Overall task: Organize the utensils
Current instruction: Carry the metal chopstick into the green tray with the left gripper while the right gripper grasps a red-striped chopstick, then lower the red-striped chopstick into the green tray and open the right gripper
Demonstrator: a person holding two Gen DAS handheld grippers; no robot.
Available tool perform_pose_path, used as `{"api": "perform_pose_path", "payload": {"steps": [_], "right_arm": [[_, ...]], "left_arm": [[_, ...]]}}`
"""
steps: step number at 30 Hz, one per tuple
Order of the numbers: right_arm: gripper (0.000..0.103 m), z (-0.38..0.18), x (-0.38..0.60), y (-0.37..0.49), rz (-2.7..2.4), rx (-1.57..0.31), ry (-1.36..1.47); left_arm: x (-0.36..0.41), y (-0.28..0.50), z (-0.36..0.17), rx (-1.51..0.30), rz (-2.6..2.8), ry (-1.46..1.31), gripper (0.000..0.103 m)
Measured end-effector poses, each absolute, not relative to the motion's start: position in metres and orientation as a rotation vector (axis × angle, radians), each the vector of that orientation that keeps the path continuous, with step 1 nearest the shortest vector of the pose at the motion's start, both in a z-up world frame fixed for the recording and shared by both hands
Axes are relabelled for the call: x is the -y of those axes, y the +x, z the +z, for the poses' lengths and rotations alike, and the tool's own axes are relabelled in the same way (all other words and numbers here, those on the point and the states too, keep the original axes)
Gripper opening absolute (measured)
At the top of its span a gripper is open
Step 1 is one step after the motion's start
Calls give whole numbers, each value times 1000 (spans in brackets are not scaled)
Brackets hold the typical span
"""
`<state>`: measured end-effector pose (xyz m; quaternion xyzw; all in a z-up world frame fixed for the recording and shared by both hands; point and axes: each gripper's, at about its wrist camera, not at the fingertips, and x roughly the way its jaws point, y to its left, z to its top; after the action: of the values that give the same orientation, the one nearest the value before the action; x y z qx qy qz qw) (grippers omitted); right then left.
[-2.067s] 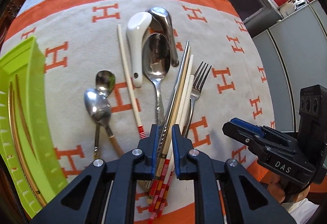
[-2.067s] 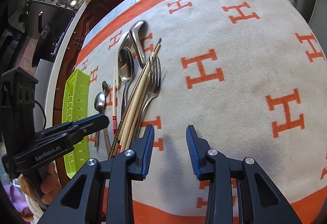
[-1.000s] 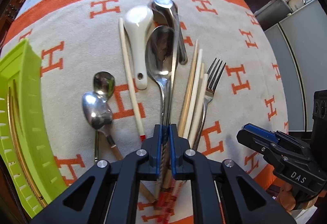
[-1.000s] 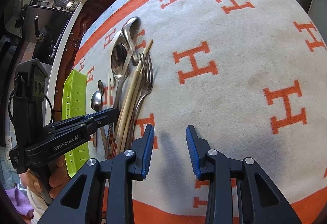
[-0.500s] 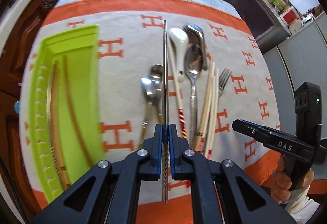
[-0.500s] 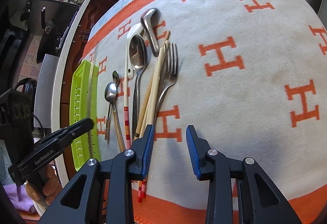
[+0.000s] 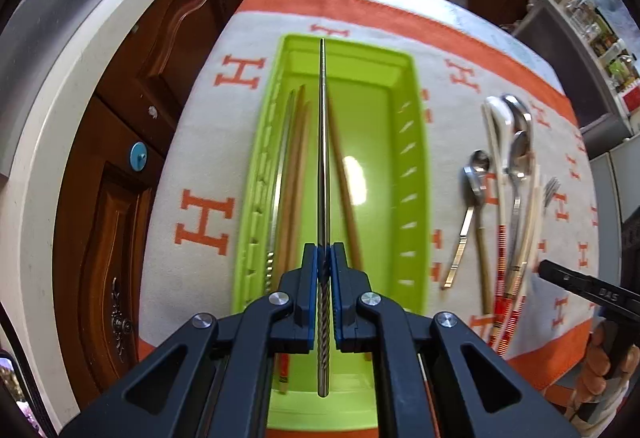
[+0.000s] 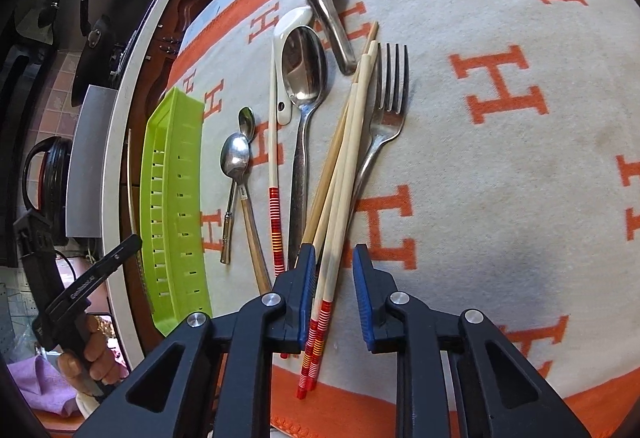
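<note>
Left gripper [image 7: 324, 270] clamps metal chopstick [image 7: 322, 158] | right gripper [image 8: 334, 274] jaws closing around chopsticks [image 8: 344, 174]

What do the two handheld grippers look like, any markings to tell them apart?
Both are black plastic with silver pivot bolts and blue finger pads. The left gripper carries white "GenRobot.AI" lettering along its side, seen from the right wrist; the right gripper shows "DAS", seen from the left wrist.

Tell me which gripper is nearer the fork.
Right. The right gripper straddles pale chopsticks lying against the fork. The left gripper holds a metal chopstick over the green tray.
</note>
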<state>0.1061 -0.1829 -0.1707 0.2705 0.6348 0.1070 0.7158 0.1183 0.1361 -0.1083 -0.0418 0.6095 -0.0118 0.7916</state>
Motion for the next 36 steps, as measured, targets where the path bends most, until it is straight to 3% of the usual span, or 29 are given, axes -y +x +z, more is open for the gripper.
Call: {"api": "perform_pose_path", "payload": {"steps": [4,11,18,36], "right_arm": [[19,-173,177,110,223,-1413,598],[16,-180,178,115,199,-1433,609],[6,-184,172,118,211,-1412,622],[6,-131,163,103,318,-1315,655]], "left_arm": [[-144,123,-128,-1331,25,-41,5],[-142,117,-123,-1294,38,-24,22],[-135,104,-97,-1227,-1,-54,22],[-149,88,-78,-1162,35,-91,22]]}}
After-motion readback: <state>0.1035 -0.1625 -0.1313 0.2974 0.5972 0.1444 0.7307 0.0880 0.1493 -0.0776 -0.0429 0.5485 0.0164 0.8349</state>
